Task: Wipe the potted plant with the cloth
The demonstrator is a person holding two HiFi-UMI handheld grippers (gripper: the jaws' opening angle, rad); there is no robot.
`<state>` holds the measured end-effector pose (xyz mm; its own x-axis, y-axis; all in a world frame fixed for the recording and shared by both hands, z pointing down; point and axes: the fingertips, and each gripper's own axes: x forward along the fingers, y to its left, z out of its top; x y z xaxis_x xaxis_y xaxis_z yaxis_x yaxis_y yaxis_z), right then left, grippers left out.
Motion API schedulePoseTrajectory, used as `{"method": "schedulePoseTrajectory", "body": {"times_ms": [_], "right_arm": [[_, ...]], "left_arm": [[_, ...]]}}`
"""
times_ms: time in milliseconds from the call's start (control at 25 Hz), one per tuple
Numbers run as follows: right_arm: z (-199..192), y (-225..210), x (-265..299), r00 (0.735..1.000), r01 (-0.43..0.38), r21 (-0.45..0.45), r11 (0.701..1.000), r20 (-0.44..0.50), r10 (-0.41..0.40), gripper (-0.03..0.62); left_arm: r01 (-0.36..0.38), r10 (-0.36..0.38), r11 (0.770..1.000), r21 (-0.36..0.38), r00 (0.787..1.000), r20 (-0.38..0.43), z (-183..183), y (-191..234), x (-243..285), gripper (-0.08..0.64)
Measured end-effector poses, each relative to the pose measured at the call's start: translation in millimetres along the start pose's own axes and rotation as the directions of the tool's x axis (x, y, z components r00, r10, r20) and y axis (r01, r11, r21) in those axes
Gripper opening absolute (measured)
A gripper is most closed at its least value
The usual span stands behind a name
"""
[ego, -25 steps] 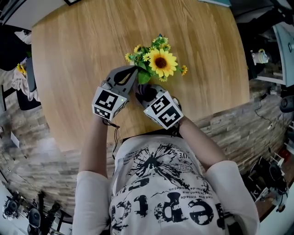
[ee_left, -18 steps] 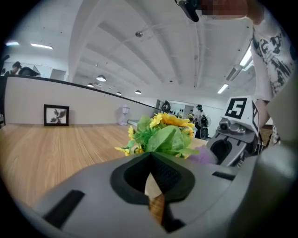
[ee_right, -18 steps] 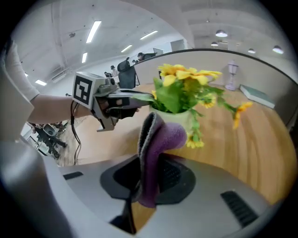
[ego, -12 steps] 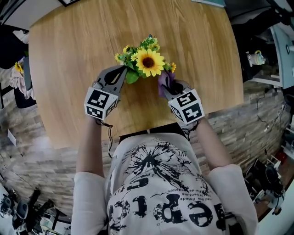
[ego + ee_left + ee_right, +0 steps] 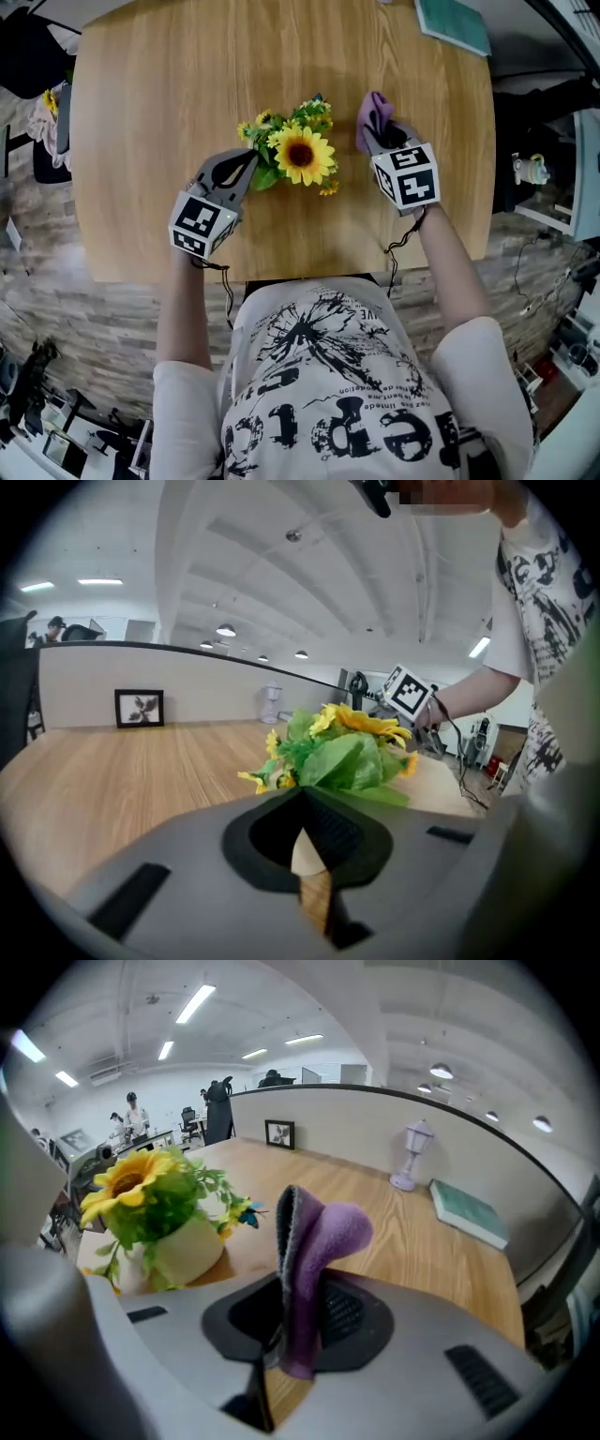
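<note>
The potted plant (image 5: 300, 155), a sunflower with small yellow blooms and green leaves in a pale pot (image 5: 183, 1251), stands mid-table. My left gripper (image 5: 246, 161) is shut at the plant's left, tips against a green leaf (image 5: 342, 757); whether the leaf is pinched I cannot tell. To the plant's right, clear of it, my right gripper (image 5: 382, 139) is shut on a purple cloth (image 5: 373, 116). The cloth (image 5: 314, 1232) sticks up from between the jaws in a folded loop. The plant (image 5: 141, 1190) shows at the left in the right gripper view.
The round wooden table (image 5: 141, 112) has its near edge just under my hands. A teal book (image 5: 453, 23) lies at the far right, beside a small white lamp (image 5: 412, 1152). A framed picture (image 5: 139, 708) stands against the back partition.
My right gripper has carried the cloth from in front of the plant out to its right and further back on the table. The left gripper has stayed at the plant's left side.
</note>
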<state>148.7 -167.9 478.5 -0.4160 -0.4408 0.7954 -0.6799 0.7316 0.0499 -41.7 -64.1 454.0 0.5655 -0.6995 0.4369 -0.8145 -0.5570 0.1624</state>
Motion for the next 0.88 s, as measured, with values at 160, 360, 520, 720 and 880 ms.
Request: {"method": "schedulePoseTrajectory", "body": {"times_ms": [160,360,520,720,880], "right_arm": [[45.6,-12.4,30.5,0.999,-0.031,-0.136,0.990,0.027,0.035,0.077],[104.3,8.6,64.9,0.989,-0.082,-0.257,0.963,0.095,0.110,0.077],[134.9,38.7,88.4,0.970,-0.161,-0.352,0.922,0.114,0.213,0.077],[138.5,83.9,90.3,0.913,-0.329,-0.462,0.824,0.067,0.402,0.077],[119.7,122.2,95.7,0.848,-0.474,-0.515,0.715,-0.046,0.528,0.077]], "left_arm": [[-0.032,0.032,0.998,-0.051,0.999,-0.005,0.3,2.7,-1.2,0.003],[-0.061,0.059,0.996,-0.062,0.998,-0.025,-1.3,2.4,-2.7,0.003],[-0.084,0.082,0.992,-0.096,0.996,-0.020,-4.4,3.7,0.2,0.003],[-0.085,0.084,0.990,-0.115,0.996,-0.011,2.7,-1.3,4.3,0.003],[-0.084,0.083,0.988,-0.126,0.996,-0.013,0.1,5.2,2.4,0.003]]}}
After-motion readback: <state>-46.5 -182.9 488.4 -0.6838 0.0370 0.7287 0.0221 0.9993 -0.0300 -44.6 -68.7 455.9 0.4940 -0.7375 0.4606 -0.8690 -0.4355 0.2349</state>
